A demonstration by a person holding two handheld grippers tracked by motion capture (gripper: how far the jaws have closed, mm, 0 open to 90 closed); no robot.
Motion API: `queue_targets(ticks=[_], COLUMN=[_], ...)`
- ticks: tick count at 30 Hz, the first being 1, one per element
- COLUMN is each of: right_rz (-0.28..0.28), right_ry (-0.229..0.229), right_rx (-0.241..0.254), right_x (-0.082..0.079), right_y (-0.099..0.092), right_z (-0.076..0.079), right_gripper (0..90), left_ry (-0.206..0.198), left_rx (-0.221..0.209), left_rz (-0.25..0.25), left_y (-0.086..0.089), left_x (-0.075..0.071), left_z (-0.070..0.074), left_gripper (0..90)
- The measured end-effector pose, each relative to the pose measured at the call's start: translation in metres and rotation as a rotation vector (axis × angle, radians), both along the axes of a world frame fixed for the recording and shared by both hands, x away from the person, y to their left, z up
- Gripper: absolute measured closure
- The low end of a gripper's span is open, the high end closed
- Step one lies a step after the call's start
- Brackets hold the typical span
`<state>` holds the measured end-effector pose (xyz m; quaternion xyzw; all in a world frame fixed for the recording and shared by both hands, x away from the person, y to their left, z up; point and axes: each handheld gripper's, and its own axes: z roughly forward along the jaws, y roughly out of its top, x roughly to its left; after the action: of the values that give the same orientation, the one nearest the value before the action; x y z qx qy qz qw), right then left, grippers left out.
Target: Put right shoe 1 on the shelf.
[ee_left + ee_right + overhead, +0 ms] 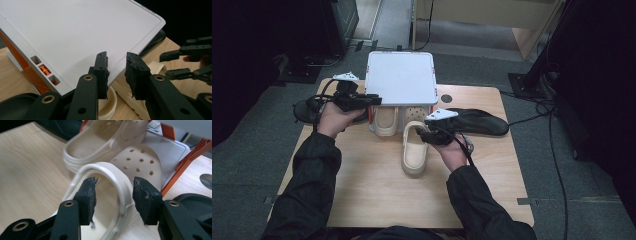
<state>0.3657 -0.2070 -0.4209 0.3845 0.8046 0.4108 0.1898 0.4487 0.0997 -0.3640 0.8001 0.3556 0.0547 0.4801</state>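
A cream clog (414, 150) lies on the wooden table (377, 190), its toe under a white rack (401, 77) with orange legs. My right gripper (423, 132) is at its heel. In the right gripper view the heel strap (120, 180) runs between my right gripper's (113, 185) jaws, which stand open with a gap on both sides. A second cream clog (385, 121) sits under the rack beside it. My left gripper (373, 100) hovers at the rack's front left corner. Its jaws (116, 58) stand apart over the rack's edge (75, 32), pressing on nothing.
A black shoe (479, 122) lies on the table right of the rack, another black shoe (307, 110) at the left edge. A round metal grommet (446, 98) sits in the tabletop behind the right hand. Bare wood spreads in front of the clogs.
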Motion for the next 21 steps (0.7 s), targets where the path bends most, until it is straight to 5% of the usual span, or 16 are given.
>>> queue_targets(ticks=[6, 21], right_rz=[0.027, 0.077], right_ry=[-0.006, 0.080], right_rx=[0.030, 0.077], right_x=[-0.023, -0.076], right_y=[-0.010, -0.012], right_z=[0.008, -0.028], right_gripper=[63.3, 78.4], left_ry=[-0.003, -0.001], left_rx=[0.001, -0.004], left_rz=[0.001, 0.006], left_y=[0.000, 0.000], left_x=[0.000, 0.000], left_z=[0.000, -0.001], left_gripper=[71.8, 73.7])
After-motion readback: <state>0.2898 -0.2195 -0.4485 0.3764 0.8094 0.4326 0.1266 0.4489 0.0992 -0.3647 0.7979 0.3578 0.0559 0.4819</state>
